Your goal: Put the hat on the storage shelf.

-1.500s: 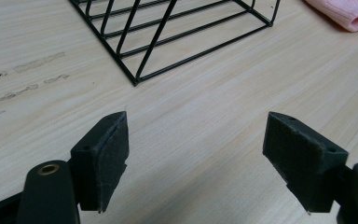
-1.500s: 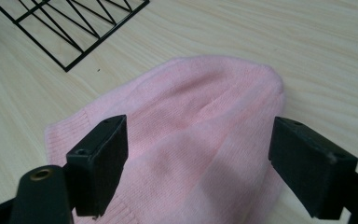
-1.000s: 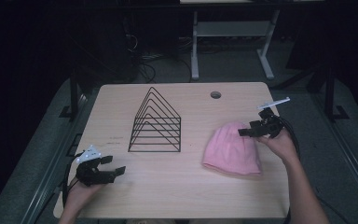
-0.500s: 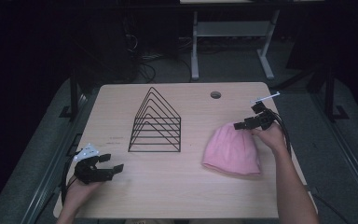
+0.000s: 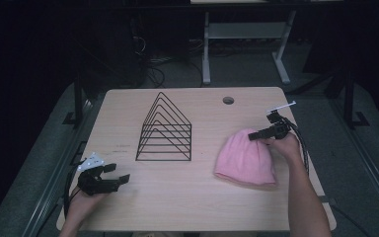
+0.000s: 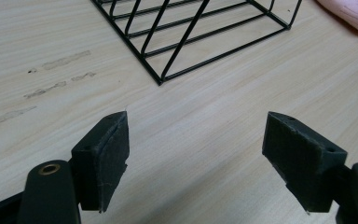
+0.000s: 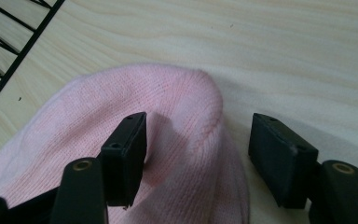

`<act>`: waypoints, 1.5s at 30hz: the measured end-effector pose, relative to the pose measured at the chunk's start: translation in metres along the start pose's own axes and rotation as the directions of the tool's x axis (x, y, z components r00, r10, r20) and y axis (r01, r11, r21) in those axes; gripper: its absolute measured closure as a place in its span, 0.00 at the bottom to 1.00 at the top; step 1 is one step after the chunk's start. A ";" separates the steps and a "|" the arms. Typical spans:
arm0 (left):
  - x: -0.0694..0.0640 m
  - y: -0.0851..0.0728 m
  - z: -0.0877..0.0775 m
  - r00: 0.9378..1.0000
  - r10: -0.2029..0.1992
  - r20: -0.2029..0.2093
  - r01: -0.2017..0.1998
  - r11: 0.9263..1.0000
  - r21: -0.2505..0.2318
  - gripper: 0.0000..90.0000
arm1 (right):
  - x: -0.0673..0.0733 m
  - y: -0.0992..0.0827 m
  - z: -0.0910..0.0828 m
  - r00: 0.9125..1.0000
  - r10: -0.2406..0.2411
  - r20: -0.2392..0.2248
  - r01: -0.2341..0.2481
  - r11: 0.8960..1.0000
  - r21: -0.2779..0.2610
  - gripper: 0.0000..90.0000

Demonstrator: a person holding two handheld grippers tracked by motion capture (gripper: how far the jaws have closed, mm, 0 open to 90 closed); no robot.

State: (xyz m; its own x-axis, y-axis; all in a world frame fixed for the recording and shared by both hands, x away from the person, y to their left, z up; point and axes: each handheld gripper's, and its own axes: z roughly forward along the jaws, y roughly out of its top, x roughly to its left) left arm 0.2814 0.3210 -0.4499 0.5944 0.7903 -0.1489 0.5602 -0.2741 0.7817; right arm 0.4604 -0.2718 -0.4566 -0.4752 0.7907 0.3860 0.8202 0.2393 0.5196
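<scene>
High view: the right gripper (image 5: 261, 134) has come down and leftward from beside the pink beanie (image 5: 244, 159) to its far right edge, and its jaws have just been closing; in the right gripper view they still stand apart, one pad pressing a dent into the knit, the other off the cloth over bare table (image 7: 307, 56), so the crown's rim lies between them, not yet clamped. That reads as a pinch about to land, likely to lift the beanie. It lies on the right half of the table, well apart from the black wire rack (image 5: 165, 131) at the middle. The left gripper (image 5: 111, 178) has kept still at the near left corner, jaws wide apart on nothing. The beanie's opening and near edge are hard to make out.
</scene>
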 end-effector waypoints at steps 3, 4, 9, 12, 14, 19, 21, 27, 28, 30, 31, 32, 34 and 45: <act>0.001 0.000 -0.001 1.000 0.002 -0.002 -0.002 1.000 0.002 0.25 | -0.001 -0.005 0.003 1.000 0.007 -0.017 -0.007 1.000 -0.001 0.44; 0.002 0.001 -0.003 1.000 -0.003 -0.001 0.003 1.000 -0.004 0.25 | -0.001 -0.007 0.003 1.000 0.012 -0.021 -0.012 1.000 -0.013 0.45; 0.002 0.002 -0.002 1.000 -0.011 0.009 0.011 1.000 -0.020 0.25 | 0.005 -0.011 0.003 1.000 -0.018 -0.001 0.018 1.000 -0.015 0.54; 0.001 0.002 0.000 1.000 -0.008 0.016 0.008 1.000 -0.007 0.25 | 0.003 -0.013 0.002 1.000 -0.019 -0.020 0.019 1.000 -0.018 0.63; -0.001 0.001 0.002 1.000 0.001 0.020 -0.001 1.000 0.004 0.25 | 0.001 -0.015 0.002 0.999 -0.003 -0.042 0.002 1.000 -0.023 0.68; -0.001 0.001 -0.001 1.000 0.003 0.009 -0.003 1.000 -0.002 0.25 | -0.001 -0.017 0.004 0.998 0.025 -0.062 -0.027 0.999 -0.035 0.74; 0.000 0.000 -0.002 1.000 0.000 0.007 0.000 1.000 -0.005 0.25 | 0.001 -0.016 0.004 0.998 0.027 -0.060 -0.028 0.999 -0.026 0.77; 0.002 0.000 -0.004 1.000 -0.010 0.007 0.010 1.000 -0.010 0.25 | 0.004 -0.015 -0.001 0.995 0.043 -0.086 -0.047 0.998 -0.045 0.83; 0.002 0.000 -0.003 1.000 -0.009 0.008 0.009 1.000 -0.009 0.25 | 0.006 -0.014 -0.002 0.996 0.040 -0.085 -0.044 0.998 -0.047 0.84; 0.002 0.000 -0.003 1.000 -0.011 0.011 0.012 1.000 -0.012 0.25 | 0.009 -0.013 -0.006 0.996 0.026 -0.090 -0.031 0.998 -0.061 0.85; 0.002 0.001 -0.003 1.000 -0.012 0.010 0.012 1.000 -0.012 0.25 | 0.010 -0.013 -0.006 0.995 0.019 -0.093 -0.025 0.997 -0.069 0.85; 0.002 0.001 -0.003 1.000 -0.014 0.010 0.014 1.000 -0.013 0.25 | 0.012 -0.013 -0.009 0.995 0.016 -0.096 -0.023 0.997 -0.074 0.85; 0.001 0.001 -0.003 1.000 -0.008 0.012 0.008 1.000 -0.010 0.25 | 0.015 -0.012 -0.012 0.995 0.004 -0.101 -0.013 0.996 -0.088 0.85; 0.002 0.002 -0.004 1.000 -0.019 0.015 0.019 1.000 -0.008 0.26 | 0.031 -0.007 -0.033 0.993 -0.043 -0.112 0.022 0.984 -0.175 0.86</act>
State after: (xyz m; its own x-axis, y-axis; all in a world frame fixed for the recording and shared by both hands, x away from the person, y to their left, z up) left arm 0.2808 0.3241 -0.4464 0.5921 0.7871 -0.1730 0.5669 -0.2543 0.7835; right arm 0.4294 -0.2672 -0.4229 -0.5423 0.7117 0.4464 0.7409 0.1546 0.6536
